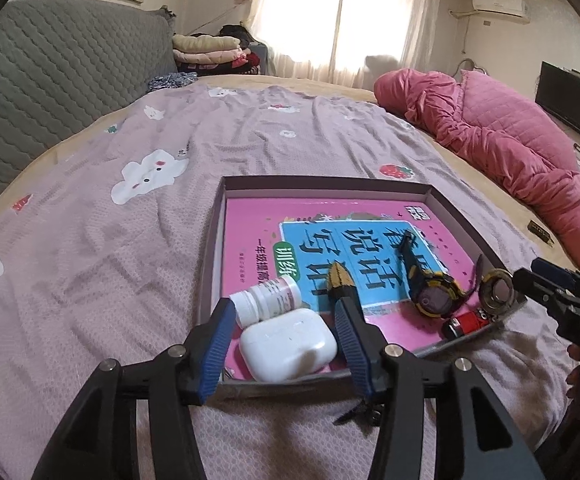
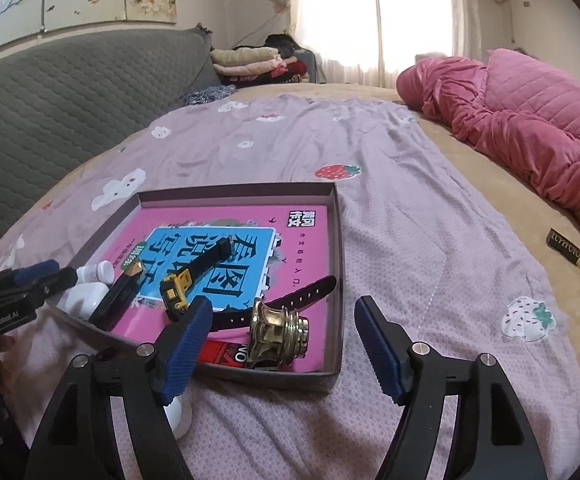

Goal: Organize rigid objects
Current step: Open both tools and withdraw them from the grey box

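Note:
A shallow grey box (image 1: 214,236) (image 2: 335,248) lies on the bed with a pink book (image 1: 250,224) (image 2: 301,224) in it. On the book lie a white pill bottle (image 1: 266,298) (image 2: 96,272), a white earbud case (image 1: 288,344) (image 2: 82,298), a black and gold bar (image 1: 339,278) (image 2: 120,292), a yellow-black watch (image 1: 433,296) (image 2: 178,292), a brass fitting (image 1: 497,292) (image 2: 278,330) and a red-black battery (image 1: 469,324) (image 2: 226,354). My left gripper (image 1: 286,350) is open around the earbud case. My right gripper (image 2: 280,350) is open over the box's near right corner.
A lilac patterned sheet (image 1: 130,240) (image 2: 409,240) covers the bed. A pink quilt (image 1: 489,136) (image 2: 529,120) lies at the right. A small dark tag (image 2: 565,248) lies on the tan mattress. A grey headboard (image 1: 50,80) stands left. A small dark object (image 1: 359,412) lies by the box's near wall.

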`<state>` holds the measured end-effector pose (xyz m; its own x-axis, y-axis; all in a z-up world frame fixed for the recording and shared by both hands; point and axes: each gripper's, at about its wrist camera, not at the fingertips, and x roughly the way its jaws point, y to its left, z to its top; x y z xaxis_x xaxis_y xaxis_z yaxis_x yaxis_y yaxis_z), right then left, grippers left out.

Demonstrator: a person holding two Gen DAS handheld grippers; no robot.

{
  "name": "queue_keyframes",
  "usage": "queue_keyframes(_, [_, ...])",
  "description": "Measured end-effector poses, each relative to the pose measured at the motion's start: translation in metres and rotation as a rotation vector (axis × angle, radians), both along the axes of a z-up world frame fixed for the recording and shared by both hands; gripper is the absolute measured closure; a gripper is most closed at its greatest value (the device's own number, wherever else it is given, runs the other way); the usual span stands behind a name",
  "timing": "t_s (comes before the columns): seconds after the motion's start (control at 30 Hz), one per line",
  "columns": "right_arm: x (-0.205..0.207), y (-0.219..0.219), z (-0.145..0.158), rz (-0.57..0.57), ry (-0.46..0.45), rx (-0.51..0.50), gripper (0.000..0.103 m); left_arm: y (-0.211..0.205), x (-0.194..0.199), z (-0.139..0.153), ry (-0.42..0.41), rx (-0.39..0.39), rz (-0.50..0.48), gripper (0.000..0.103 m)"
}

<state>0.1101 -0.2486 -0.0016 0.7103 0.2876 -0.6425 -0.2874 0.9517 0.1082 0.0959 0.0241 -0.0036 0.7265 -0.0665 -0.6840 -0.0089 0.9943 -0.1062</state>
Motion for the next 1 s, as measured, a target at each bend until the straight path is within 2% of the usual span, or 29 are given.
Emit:
queue_keyframes(0.17, [-0.006,-0.006,0.004,-0.012,-0.009,0.001,0.028,-0.007,-0.006,0.002,-0.003,0.014,-0.019,0.051])
queue_keyframes(0.27, [-0.012,-0.007,0.007,-0.026,-0.035,-0.020,0.028,-0.012,-0.010,0.005,-0.014,0.058,-0.016,0.051])
queue_keyframes(0.57, [-0.029,-0.008,0.013,-0.015,-0.028,-0.002,0.028,-0.019,-0.021,0.010,-0.013,0.054,-0.042,0.047])
queue_keyframes(1.0, [-0.050,0.015,0.014,0.056,-0.023,-0.044,0.028,-0.021,-0.034,0.015,0.004,0.045,-0.064,0.047])
